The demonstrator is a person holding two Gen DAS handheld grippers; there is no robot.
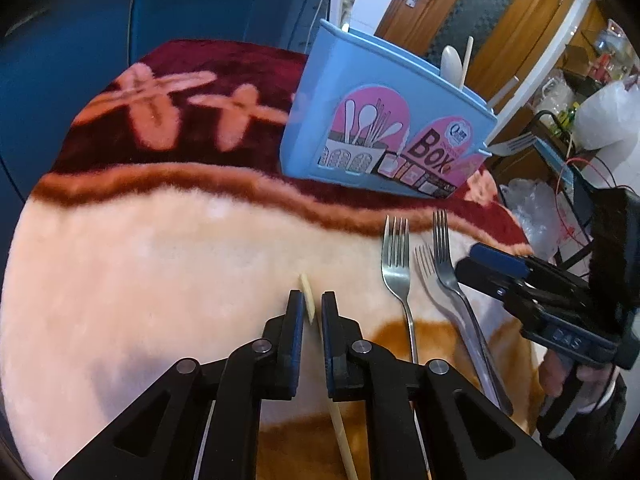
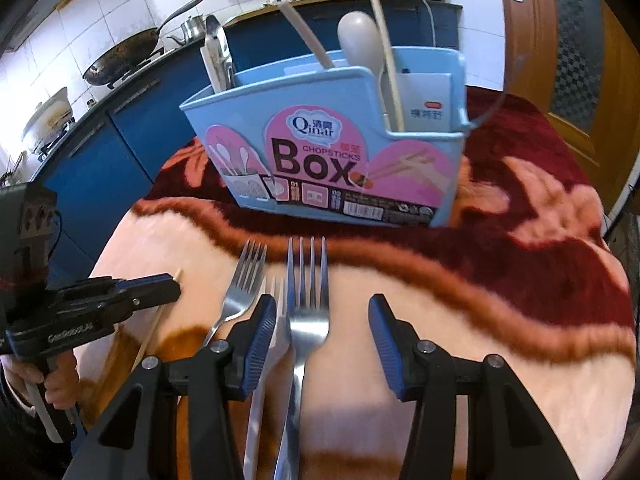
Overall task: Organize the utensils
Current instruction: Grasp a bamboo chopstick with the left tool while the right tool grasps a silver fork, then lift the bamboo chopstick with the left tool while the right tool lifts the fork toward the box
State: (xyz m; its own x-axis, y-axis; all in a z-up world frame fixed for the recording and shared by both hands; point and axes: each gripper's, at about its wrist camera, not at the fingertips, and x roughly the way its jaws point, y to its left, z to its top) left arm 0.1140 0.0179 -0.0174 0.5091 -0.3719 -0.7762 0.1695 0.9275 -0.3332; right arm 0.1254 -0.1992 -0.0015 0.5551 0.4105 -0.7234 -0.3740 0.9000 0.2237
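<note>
A blue chopsticks box (image 1: 384,120) stands on the blanket, also in the right wrist view (image 2: 332,148), holding a white spoon (image 2: 358,32), chopsticks and a metal utensil. My left gripper (image 1: 311,308) is nearly closed around a wooden chopstick (image 1: 308,300) that lies on the blanket; whether the pads touch it is unclear. It shows in the right wrist view (image 2: 168,284). My right gripper (image 2: 322,340) is open, low over three forks (image 2: 308,304), its fingers either side of the largest one. The forks also show in the left wrist view (image 1: 396,264), and the right gripper (image 1: 480,264) beside them.
A plush red, pink and cream blanket (image 1: 160,260) covers the table. Blue kitchen cabinets (image 2: 120,132) with a wok (image 2: 120,56) stand behind. A wooden door (image 1: 480,12) is at the back right. Plastic bags and clutter (image 1: 600,112) lie beyond the table's right edge.
</note>
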